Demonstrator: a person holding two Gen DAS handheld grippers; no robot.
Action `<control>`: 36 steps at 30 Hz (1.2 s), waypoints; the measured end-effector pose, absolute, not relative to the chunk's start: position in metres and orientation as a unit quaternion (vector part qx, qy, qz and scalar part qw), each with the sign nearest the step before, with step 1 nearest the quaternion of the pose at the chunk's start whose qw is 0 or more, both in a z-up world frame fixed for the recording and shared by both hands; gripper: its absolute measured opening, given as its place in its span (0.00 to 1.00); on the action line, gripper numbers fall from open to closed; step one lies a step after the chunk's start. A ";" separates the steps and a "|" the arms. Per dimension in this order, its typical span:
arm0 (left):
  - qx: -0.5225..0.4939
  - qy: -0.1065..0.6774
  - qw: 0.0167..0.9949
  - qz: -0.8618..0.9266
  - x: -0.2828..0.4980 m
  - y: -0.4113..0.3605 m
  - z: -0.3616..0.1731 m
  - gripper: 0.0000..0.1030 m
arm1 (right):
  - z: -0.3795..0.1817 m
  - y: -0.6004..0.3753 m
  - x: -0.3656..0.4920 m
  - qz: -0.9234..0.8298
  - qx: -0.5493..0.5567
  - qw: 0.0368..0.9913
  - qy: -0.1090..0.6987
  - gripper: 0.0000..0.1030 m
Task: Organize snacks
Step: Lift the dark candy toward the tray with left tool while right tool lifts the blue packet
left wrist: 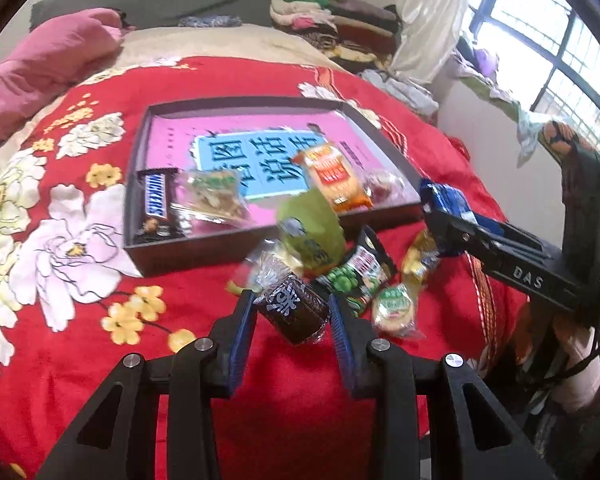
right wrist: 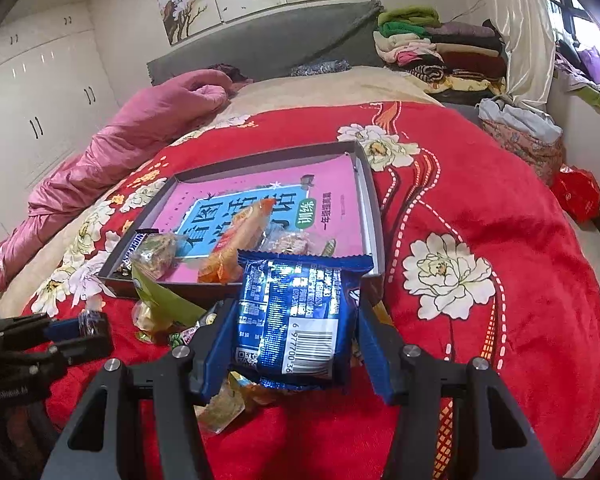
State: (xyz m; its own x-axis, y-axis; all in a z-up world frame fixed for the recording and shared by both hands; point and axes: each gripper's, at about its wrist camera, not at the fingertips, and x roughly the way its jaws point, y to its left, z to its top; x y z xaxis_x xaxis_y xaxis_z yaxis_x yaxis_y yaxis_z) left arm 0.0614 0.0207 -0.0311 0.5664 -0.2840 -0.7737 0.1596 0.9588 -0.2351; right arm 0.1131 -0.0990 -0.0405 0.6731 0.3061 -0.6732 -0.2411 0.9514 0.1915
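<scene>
Left claw (left wrist: 292, 312) grips a dark snack (left wrist: 294, 308); right claw (right wrist: 296, 332) clenches a blue packet (right wrist: 296, 312) before the tray (right wrist: 370, 216).

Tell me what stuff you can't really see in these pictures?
- Yellow snack, right wrist view: mostly behind the blue packet in the right gripper.
- Snickers bar, right wrist view: the clear snack bag covers most of it.
- Green pouch, left wrist view: blurred, print unreadable.
- Dark brown snack in the left gripper: its far end is blurred.
</scene>
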 end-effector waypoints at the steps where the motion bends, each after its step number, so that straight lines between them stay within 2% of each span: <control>1: -0.073 0.448 0.882 -0.123 0.062 0.023 -0.030 0.37 | -0.039 -0.099 0.113 0.151 0.043 0.914 0.374 0.56; 36: -0.112 0.411 0.902 -0.074 0.067 0.081 -0.014 0.37 | -0.027 -0.087 0.110 0.138 0.022 0.921 0.363 0.56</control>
